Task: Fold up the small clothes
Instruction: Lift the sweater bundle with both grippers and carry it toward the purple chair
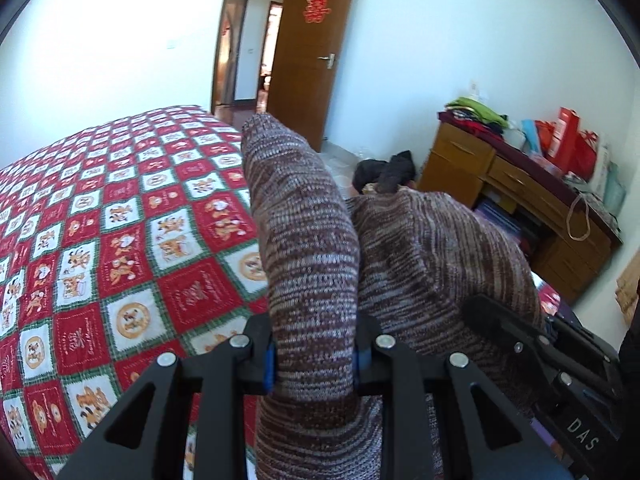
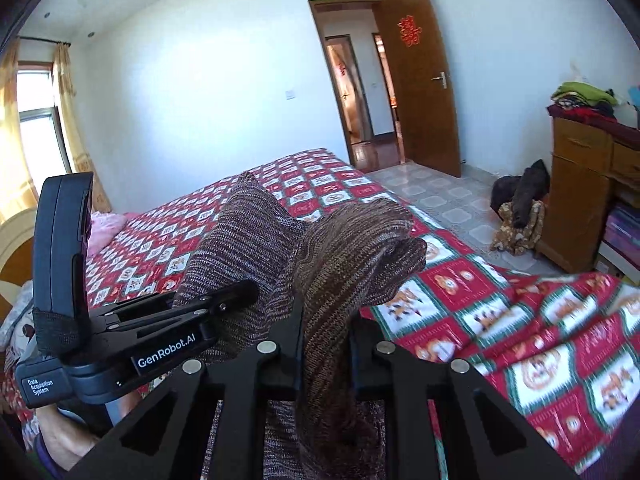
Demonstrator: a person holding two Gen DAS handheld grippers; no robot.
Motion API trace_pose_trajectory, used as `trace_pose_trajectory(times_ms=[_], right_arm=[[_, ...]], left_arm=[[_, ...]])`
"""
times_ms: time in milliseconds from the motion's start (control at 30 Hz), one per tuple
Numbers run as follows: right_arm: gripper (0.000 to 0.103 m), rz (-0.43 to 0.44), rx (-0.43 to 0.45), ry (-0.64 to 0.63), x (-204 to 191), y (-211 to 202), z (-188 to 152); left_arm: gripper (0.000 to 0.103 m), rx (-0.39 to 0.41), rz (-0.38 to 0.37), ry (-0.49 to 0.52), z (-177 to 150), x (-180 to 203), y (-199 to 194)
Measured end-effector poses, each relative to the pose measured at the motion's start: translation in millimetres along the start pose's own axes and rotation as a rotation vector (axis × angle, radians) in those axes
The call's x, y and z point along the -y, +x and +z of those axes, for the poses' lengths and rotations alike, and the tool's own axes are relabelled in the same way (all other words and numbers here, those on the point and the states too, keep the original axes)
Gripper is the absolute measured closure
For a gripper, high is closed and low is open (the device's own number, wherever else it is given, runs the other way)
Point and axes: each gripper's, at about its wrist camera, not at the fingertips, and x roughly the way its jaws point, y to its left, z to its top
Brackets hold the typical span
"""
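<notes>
Two views agree: in the left wrist view the left tongs (image 1: 314, 364) pinch the knitted garment (image 1: 308, 240), whose held fold stands up above the bed (image 1: 100, 220), while in the right wrist view the right tongs (image 2: 325, 354) pinch another part, close beside.

A lived-in home bedroom: a bed (image 2: 332, 196) under a red, white and green cartoon-patch quilt is filling most of the room, with a pink pillow (image 2: 105, 229) lying near its headboard. A brown wooden door (image 2: 424, 92) bearing a red paper-cut emblem (image 2: 409, 31) is standing open onto a hallway. Yellow curtains (image 2: 68, 120) are framing a sunlit window (image 2: 38, 136) — folded clothes (image 1: 476, 114) and red gift bags (image 1: 568, 140) are crowding a wooden desk (image 1: 516, 200), and dark garments (image 2: 520, 196) are lying heaped on the tiled floor (image 2: 444, 204).
</notes>
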Motion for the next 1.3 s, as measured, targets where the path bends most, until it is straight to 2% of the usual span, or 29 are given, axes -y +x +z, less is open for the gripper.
trace_pose_trajectory(times_ms=[233,567,867,1033,1100,1300], right_arm=[[0.086,-0.064,0.043,0.034,18,-48,-22],[0.086,-0.133,0.036,0.135,49,-83,-52],[0.086,-0.154,0.055,0.161,63,-89,-57],[0.086,-0.179,0.077,0.182,79,-89,-54],[0.086,-0.201,0.092,0.187,88,-89,-52],[0.086,-0.346,0.117,0.173,123,-78,-50]], left_arm=[[0.076,-0.011,-0.076,0.046,-16,36,-12],[0.076,-0.081,-0.167,0.110,-40,80,-1],[0.076,-0.083,-0.173,0.145,-40,102,4],[0.076,-0.068,-0.174,0.198,-34,124,17],[0.076,-0.057,-0.186,0.207,-30,131,24],[0.076,0.007,-0.244,0.256,-27,162,61]])
